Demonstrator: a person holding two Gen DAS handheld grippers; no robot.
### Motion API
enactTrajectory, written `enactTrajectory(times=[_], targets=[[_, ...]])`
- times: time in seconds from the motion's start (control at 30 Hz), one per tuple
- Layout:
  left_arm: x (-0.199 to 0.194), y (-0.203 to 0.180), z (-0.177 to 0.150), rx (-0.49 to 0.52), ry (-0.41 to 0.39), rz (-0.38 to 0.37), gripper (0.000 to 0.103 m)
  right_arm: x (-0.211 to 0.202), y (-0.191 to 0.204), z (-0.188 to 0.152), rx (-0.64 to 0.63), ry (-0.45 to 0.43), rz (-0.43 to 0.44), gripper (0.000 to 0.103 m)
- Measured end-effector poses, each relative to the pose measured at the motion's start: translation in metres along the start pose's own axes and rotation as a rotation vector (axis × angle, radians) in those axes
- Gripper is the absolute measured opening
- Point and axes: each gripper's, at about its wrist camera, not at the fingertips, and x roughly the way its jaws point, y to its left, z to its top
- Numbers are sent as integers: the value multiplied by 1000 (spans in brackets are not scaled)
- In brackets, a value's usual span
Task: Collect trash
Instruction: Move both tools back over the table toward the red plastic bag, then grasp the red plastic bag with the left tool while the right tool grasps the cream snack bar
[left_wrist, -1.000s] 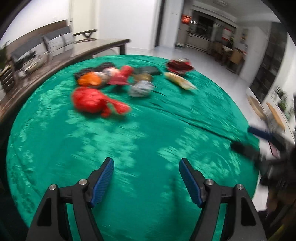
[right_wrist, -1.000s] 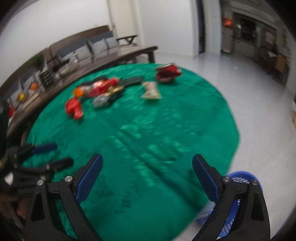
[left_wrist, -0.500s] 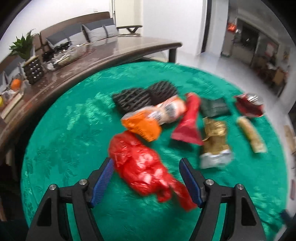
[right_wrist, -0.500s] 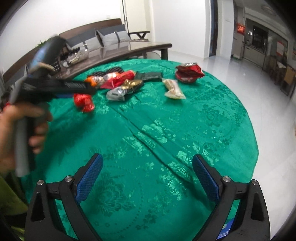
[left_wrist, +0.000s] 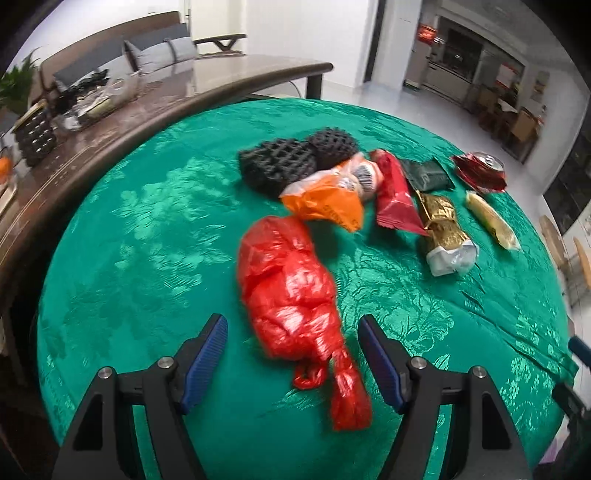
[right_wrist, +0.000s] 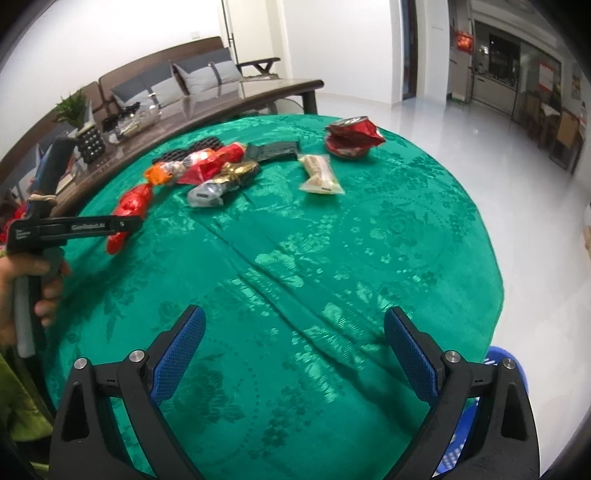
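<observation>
A crumpled red plastic bag (left_wrist: 291, 291) lies on the green tablecloth (left_wrist: 147, 229), its tail between the fingers of my open left gripper (left_wrist: 293, 354). Beyond it lie an orange bag (left_wrist: 325, 199), black mesh pieces (left_wrist: 284, 162), a red wrapper (left_wrist: 395, 195), a gold wrapper (left_wrist: 443, 225), a dark green packet (left_wrist: 428, 175), a yellow snack pack (left_wrist: 493, 219) and a crushed red can (left_wrist: 480, 170). My right gripper (right_wrist: 295, 350) is open and empty over the bare cloth near the table's front. It sees the left gripper (right_wrist: 125, 225) over the red bag (right_wrist: 133, 203).
A dark wooden table (left_wrist: 110, 110) with a plant and clutter runs along the left behind the round table. A blue basket (right_wrist: 480, 424) stands on the floor at the lower right of the right wrist view. White floor lies to the right.
My left gripper has swung left and closed in on the red bag, which now lies between its fingers. The right gripper has moved slightly forward over the cloth.
</observation>
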Motion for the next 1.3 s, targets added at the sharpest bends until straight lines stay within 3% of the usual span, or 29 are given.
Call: enactTrajectory(times=[0.23, 0.37, 0.53, 0.57, 0.63, 0.7, 0.8, 0.87, 0.9, 1.07, 1.3], targets=[[5, 9, 1, -14, 5, 44, 75, 20, -35, 16, 71, 44, -59, 98], [7, 23, 5, -72, 3, 35, 75, 47, -41, 40, 39, 96, -9, 98], [6, 24, 7, -53, -4, 46, 74, 86, -42, 77, 52, 128, 34, 98], [6, 23, 7, -43, -6, 51, 73, 93, -42, 85, 62, 129, 47, 98], [7, 21, 7, -24, -3, 55, 61, 106, -38, 99, 62, 135, 60, 97], [8, 18, 7, 0, -2, 57, 58, 115, -34, 108, 56, 137, 55, 94], [7, 15, 7, 27, -6, 51, 42, 125, -30, 116, 55, 152, 45, 77], [6, 13, 7, 44, -10, 49, 41, 128, -26, 116, 45, 162, 34, 35], [6, 12, 6, 52, -13, 51, 41, 127, -24, 115, 32, 158, 19, 30], [-3, 12, 1, 63, -12, 17, 40, 111, -23, 106, 46, 142, 49, 27], [-34, -8, -28, 99, -7, -127, 40, 61, -25, 72, 71, 128, 90, 26]])
